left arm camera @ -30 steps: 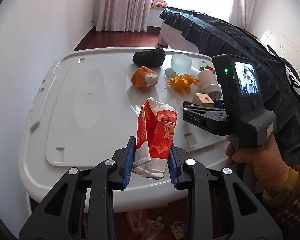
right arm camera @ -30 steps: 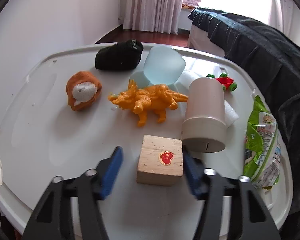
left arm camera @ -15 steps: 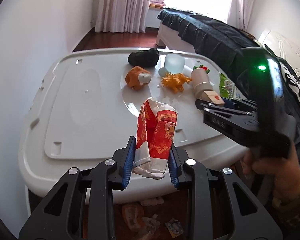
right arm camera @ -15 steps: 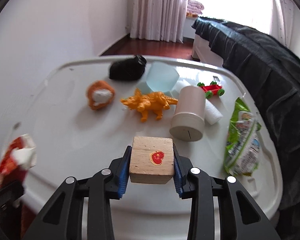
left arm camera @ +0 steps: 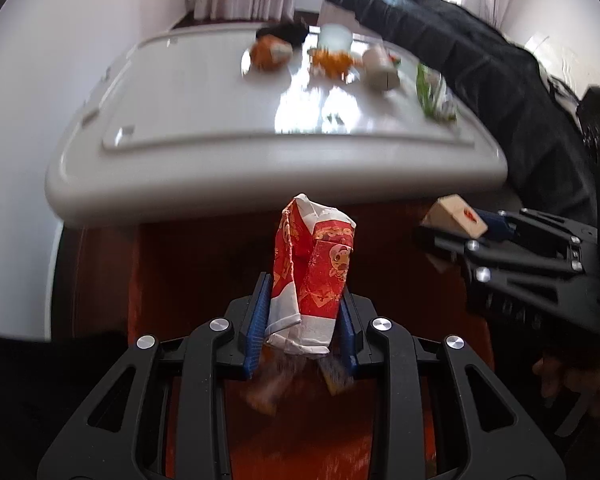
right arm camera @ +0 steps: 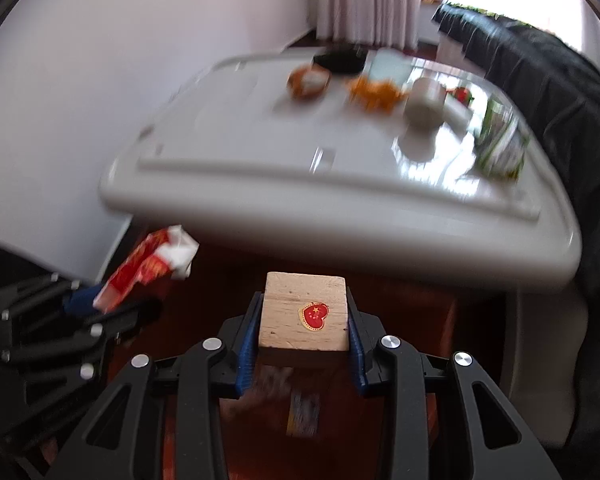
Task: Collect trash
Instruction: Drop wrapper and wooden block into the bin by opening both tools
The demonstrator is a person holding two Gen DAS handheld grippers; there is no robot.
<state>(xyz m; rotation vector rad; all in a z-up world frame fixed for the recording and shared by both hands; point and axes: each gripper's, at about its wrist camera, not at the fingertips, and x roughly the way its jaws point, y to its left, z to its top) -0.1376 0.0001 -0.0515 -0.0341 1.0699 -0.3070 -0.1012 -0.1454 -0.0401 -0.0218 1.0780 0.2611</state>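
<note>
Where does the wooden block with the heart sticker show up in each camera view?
Left wrist: wooden block at right of centre, clamped in the right hand-held gripper.
Right wrist: bottom centre, between the blue pads, below the table edge.
Shared landmark: the green snack bag on the white table.

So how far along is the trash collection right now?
Done: blurry scraps already lie below, in the red space under the grippers. In hand: left gripper grips the red wrapper; right gripper grips the wooden block, both off the table. Left: the green packet remains there among toys.
</note>
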